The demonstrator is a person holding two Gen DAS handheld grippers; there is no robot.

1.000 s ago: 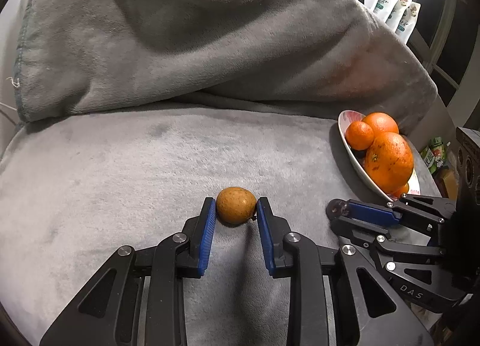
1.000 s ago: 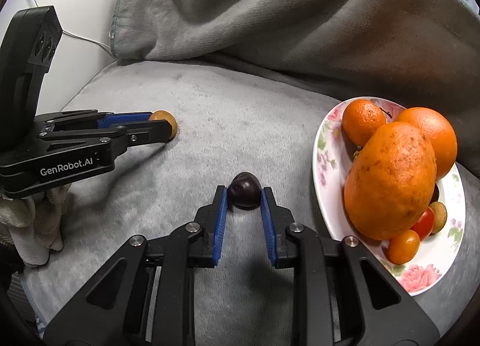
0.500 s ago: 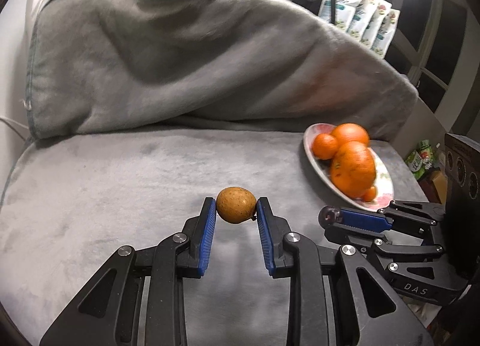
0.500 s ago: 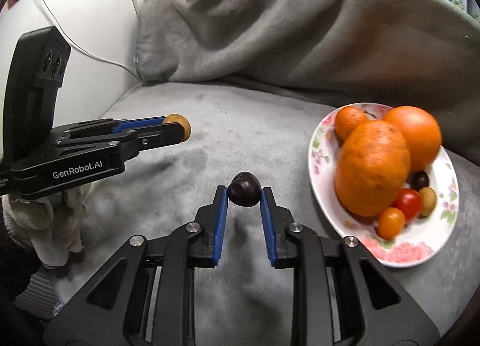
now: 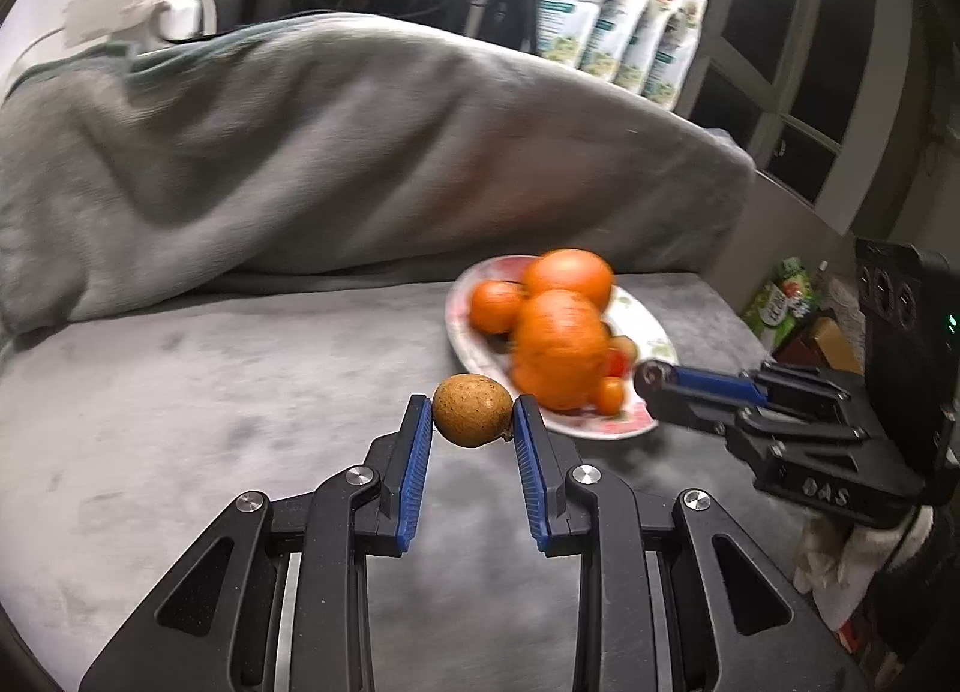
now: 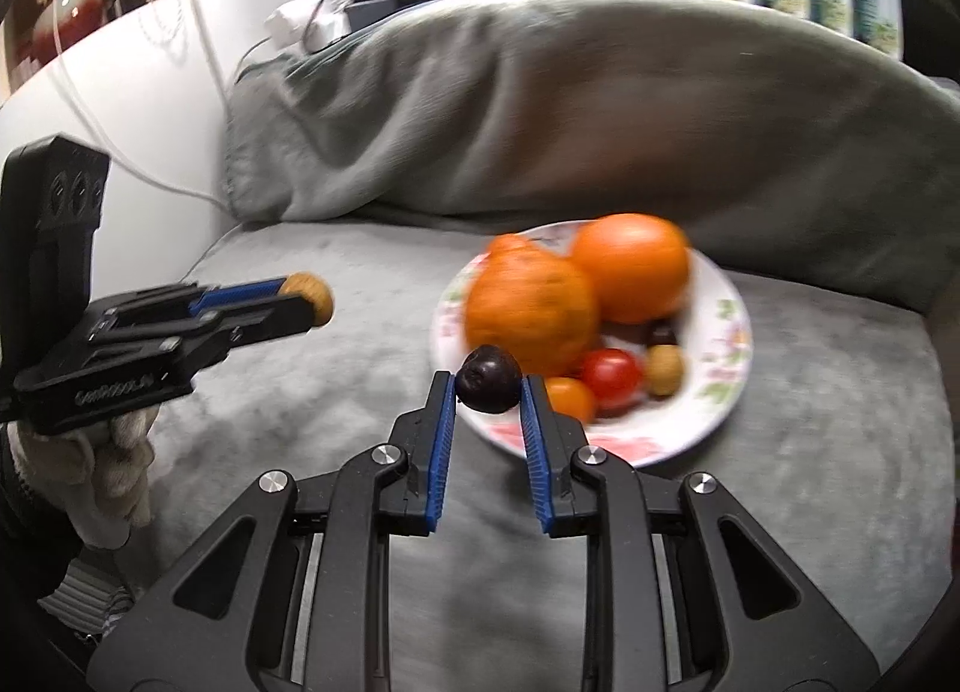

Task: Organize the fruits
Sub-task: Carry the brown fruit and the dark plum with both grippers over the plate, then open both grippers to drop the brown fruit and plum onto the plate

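My left gripper (image 5: pixel 472 413) is shut on a small brown round fruit (image 5: pixel 471 409) and holds it in the air above the grey cushion, left of the flowered plate (image 5: pixel 606 427). My right gripper (image 6: pixel 488 386) is shut on a dark purple fruit (image 6: pixel 488 379) and holds it over the plate's near rim (image 6: pixel 672 446). The plate holds oranges (image 6: pixel 531 311), cherry tomatoes (image 6: pixel 611 374) and a small brown fruit (image 6: pixel 663 369). The left gripper (image 6: pixel 312 302) also shows in the right wrist view, and the right gripper (image 5: pixel 651 383) in the left wrist view.
A grey blanket (image 5: pixel 330 152) is heaped behind the plate on the grey cushion (image 5: pixel 180 422). Packets (image 5: pixel 618 44) stand on a ledge behind. A white wall with cables (image 6: pixel 150 92) is at the left. Small packages (image 5: pixel 780 302) lie beyond the cushion's right edge.
Both grippers have risen off the cushion with their fruits and moved toward the plate. The view is blurred by motion.
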